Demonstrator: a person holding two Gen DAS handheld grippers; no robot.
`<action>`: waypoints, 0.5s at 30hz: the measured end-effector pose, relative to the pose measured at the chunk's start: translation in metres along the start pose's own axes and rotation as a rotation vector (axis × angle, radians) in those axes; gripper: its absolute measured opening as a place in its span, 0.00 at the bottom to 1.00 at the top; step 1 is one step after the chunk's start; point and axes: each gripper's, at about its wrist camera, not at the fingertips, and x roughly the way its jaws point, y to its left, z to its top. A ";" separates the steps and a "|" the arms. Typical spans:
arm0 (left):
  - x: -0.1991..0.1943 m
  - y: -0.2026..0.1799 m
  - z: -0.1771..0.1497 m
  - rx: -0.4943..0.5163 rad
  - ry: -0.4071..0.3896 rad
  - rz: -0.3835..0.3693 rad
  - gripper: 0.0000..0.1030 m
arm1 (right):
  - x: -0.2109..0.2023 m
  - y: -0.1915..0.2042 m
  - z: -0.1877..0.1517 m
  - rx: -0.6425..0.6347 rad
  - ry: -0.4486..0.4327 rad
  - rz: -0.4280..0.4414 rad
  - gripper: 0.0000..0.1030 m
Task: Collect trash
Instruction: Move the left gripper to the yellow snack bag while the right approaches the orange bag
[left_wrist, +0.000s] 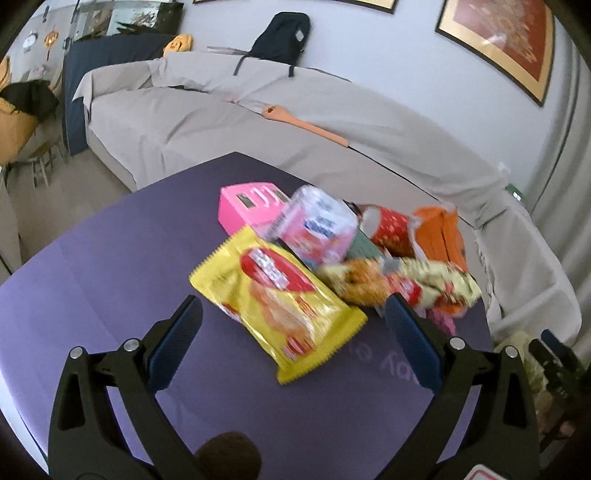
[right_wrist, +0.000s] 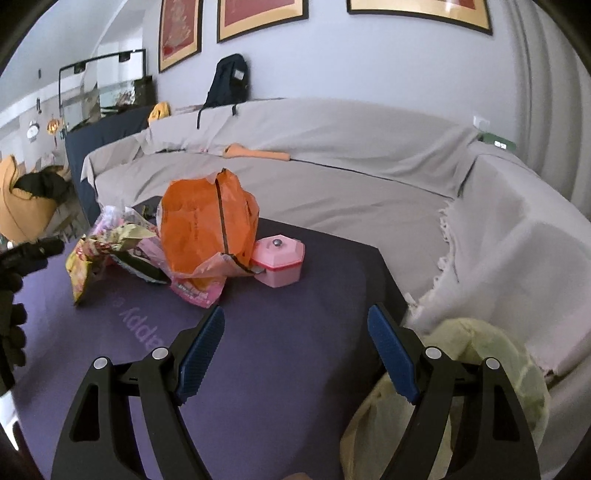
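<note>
Both tongs stand wide apart and hold nothing: the left gripper (left_wrist: 293, 314) fills the lower part of the left wrist view, the right gripper (right_wrist: 296, 320) the lower part of the right wrist view, each with black arms and ribbed blue pads. Between the left gripper's fingers, at the centre of the frame, a flat yellow snack packet (left_wrist: 277, 306) with a red label and zigzag edges lies on the purple table mat (left_wrist: 110, 277); its lettering is blurred. Right of it sits a heap of wrappers: a pink-and-white packet (left_wrist: 314, 229), a red cup (left_wrist: 391, 230), a crumpled orange bag (right_wrist: 207, 229). Pale upside-down mat lettering reads partly "appy" (right_wrist: 140, 317). A pink box (right_wrist: 282, 266) touches the orange bag.
</note>
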 end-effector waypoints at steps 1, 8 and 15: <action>0.000 0.003 0.003 -0.010 0.003 -0.010 0.91 | 0.005 0.000 0.002 0.004 0.005 0.005 0.74; 0.043 0.028 0.018 -0.145 0.148 -0.004 0.91 | 0.034 0.011 0.006 0.017 0.043 0.052 0.74; 0.066 0.046 0.010 -0.205 0.239 0.002 0.77 | 0.037 0.017 0.007 -0.032 0.039 0.029 0.74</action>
